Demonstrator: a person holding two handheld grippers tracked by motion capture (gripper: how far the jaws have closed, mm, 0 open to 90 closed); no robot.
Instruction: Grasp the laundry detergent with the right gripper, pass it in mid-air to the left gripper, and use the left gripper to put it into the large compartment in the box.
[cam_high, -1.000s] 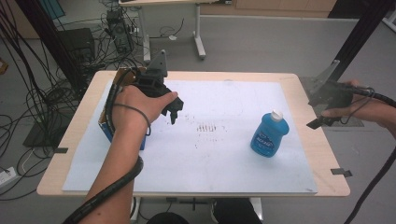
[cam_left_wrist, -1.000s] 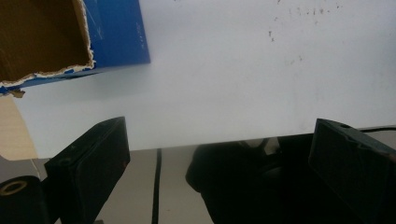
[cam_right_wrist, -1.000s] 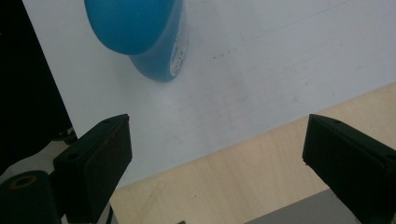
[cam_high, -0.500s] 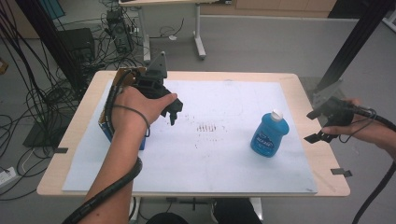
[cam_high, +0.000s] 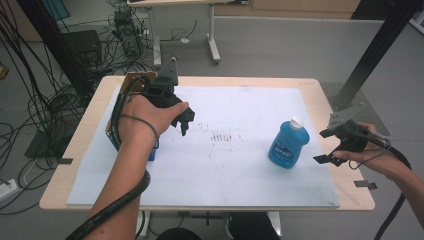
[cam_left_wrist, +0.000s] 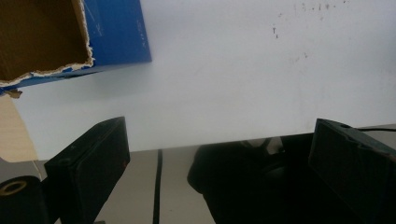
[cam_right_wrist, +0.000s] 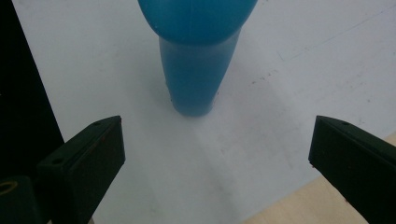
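A workshop floor strewn with black cables surrounds a pale wooden table (cam_high: 320, 90) covered by a white sheet (cam_high: 240, 175) that carries a small patch of dark smudges near its middle. On the sheet's right part stands a blue bottle (cam_high: 287, 145) with a white cap, upright and untouched. At the sheet's left edge sits a blue cardboard box (cam_left_wrist: 116, 32), torn open at the top, partly under the person's left forearm.

The right claw (cam_high: 334, 145) hovers just off the table's right edge, near the bottle but apart from it, its jaws spread wide and pointed at the bottle; in the right gripper view the bottle's body (cam_right_wrist: 196, 70) rises straight ahead between the 2 jaws, not yet inside them. The left claw (cam_high: 184, 120) hangs over the sheet beside the box, also spread and holding nothing.

By my reading the work is at its start: the approach to the bottle is under way, and the grasp, the lift and whatever follows, perhaps a transfer toward the box, are all left to do.

Against the frame from 1 second ago, the right claw has dropped from higher and farther back at the table's right corner to bottle height and closer in. The left claw, the bottle and the box sit as they did.
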